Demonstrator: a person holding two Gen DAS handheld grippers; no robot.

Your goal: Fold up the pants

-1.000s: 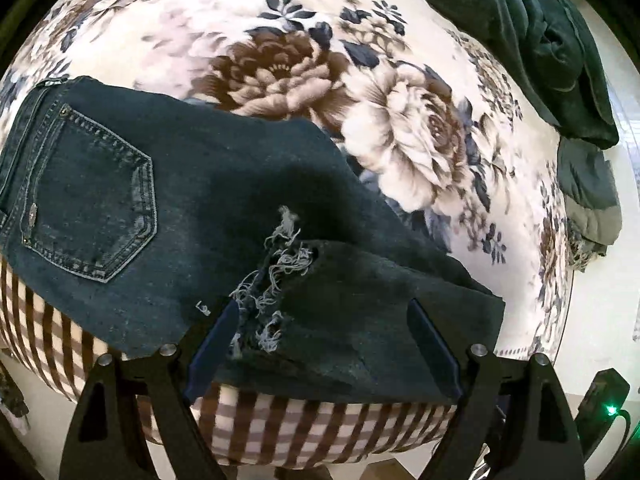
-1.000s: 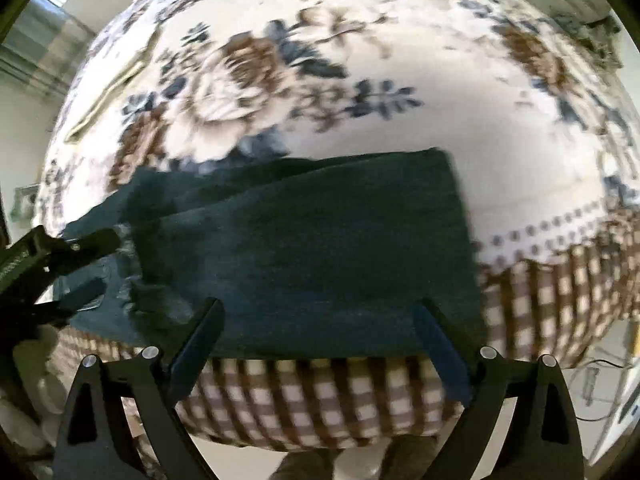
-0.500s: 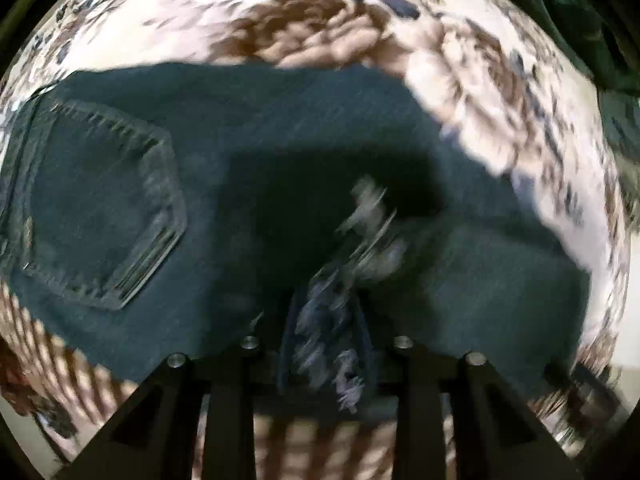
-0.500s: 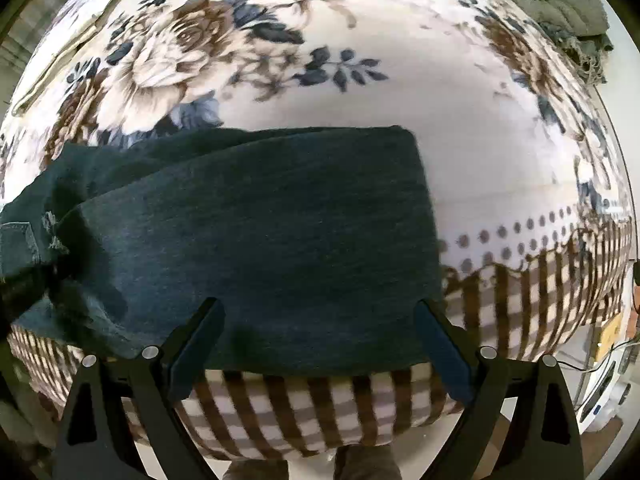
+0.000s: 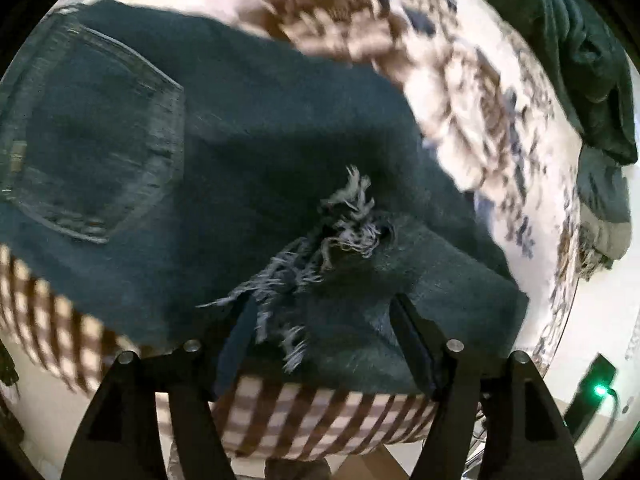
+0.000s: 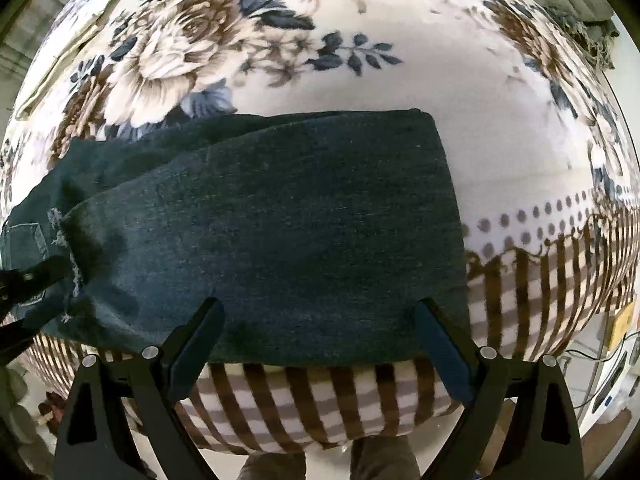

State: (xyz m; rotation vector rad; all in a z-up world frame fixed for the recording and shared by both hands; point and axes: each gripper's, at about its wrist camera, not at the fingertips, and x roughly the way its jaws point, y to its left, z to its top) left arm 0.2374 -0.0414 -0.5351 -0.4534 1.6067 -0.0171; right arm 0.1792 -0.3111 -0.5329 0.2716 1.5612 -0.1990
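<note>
Dark blue jeans point(image 5: 240, 140) lie folded on the bed, with a back pocket point(image 5: 92, 152) at the left. The frayed hem point(image 5: 344, 220) rests on top near the bed's front edge. My left gripper point(image 5: 324, 320) points down over that hem. Its jaws are opening: frayed threads hang between them, but the pads do not press. In the right wrist view the folded leg point(image 6: 300, 220) lies flat. My right gripper point(image 6: 320, 328) stands open over its near edge, with denim between the fingers and untouched. My left gripper point(image 6: 36, 300) also shows at that view's left edge.
The bed has a floral blanket point(image 5: 460, 100) with a brown checked border point(image 6: 320, 400) hanging over the front. A pile of dark green clothes point(image 5: 560, 60) lies at the far right. A device with a green light point(image 5: 598, 390) sits beside the bed. A person's legs point(image 6: 380, 456) stand below.
Half a second ago the left jaws were nearly shut around the frayed hem; now they stand apart and the hem lies loose. Both grippers sank closer to the jeans.
</note>
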